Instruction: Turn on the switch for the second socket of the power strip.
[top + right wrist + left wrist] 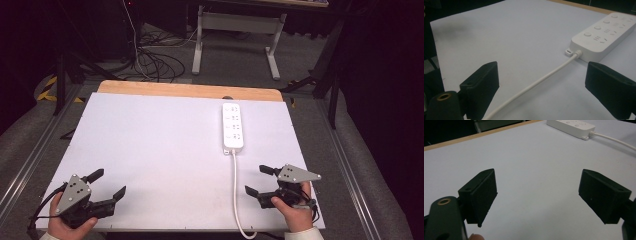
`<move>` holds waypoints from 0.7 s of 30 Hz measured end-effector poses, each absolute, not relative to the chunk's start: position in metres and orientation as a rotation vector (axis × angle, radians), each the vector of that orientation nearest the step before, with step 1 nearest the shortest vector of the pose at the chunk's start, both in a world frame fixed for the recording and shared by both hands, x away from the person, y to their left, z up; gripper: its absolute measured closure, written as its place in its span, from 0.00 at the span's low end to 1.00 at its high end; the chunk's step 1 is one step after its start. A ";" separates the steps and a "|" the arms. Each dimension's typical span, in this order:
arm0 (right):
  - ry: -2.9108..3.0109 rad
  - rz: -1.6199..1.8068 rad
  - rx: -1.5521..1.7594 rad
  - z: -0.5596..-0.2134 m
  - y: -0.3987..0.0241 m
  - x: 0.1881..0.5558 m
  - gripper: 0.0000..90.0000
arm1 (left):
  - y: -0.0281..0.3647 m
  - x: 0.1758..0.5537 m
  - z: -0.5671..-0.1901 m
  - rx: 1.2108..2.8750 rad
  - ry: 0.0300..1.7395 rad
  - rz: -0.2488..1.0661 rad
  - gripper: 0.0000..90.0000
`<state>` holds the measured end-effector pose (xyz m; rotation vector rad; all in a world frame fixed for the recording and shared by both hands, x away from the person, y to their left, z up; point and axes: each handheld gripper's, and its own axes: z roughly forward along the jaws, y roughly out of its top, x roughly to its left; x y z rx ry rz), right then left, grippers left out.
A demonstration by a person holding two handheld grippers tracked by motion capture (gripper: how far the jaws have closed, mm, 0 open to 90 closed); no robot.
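Observation:
A white power strip [233,125] lies on the white tabletop [160,145], right of centre, with its sockets facing up. Its white cable [235,190] runs toward me and drops over the near edge. My left gripper [109,183] rests at the near left corner, open with nothing between its jaws. My right gripper [255,179] sits at the near right, just right of the cable, also open. In the right gripper view the cable [549,75] passes along the table between the spread jaws, and the strip [604,35] lies ahead. The left gripper view has the strip [571,127] far off.
A wooden strip [190,90] borders the table's far edge. Beyond it are a desk frame [235,35] and loose floor cables [155,62]. Metal rails [350,165] run along both sides of the table.

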<state>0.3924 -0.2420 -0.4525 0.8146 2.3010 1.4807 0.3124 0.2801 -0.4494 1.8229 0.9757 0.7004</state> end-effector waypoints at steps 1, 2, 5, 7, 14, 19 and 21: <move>2.306 1.474 0.819 -0.455 -0.243 0.392 0.14 | 0.280 0.312 -0.450 1.824 0.974 0.698 0.17; 2.310 1.464 0.824 -0.457 -0.243 0.391 0.14 | 0.280 0.312 -0.450 1.829 0.968 0.703 0.17; 2.321 1.426 0.818 -0.463 -0.245 0.390 0.14 | 0.279 0.312 -0.450 1.829 0.964 0.702 0.17; 2.324 1.397 0.814 -0.467 -0.244 0.389 0.14 | 0.279 0.312 -0.450 1.827 0.965 0.699 0.17; 2.342 1.421 0.824 -0.478 -0.245 0.388 0.14 | 0.280 0.312 -0.451 1.829 0.957 0.696 0.17; 2.359 1.404 0.860 -0.487 -0.246 0.385 0.14 | 0.280 0.313 -0.452 1.825 0.957 0.701 0.16; 2.363 1.378 0.867 -0.488 -0.245 0.383 0.14 | 0.280 0.313 -0.454 1.824 0.955 0.691 0.16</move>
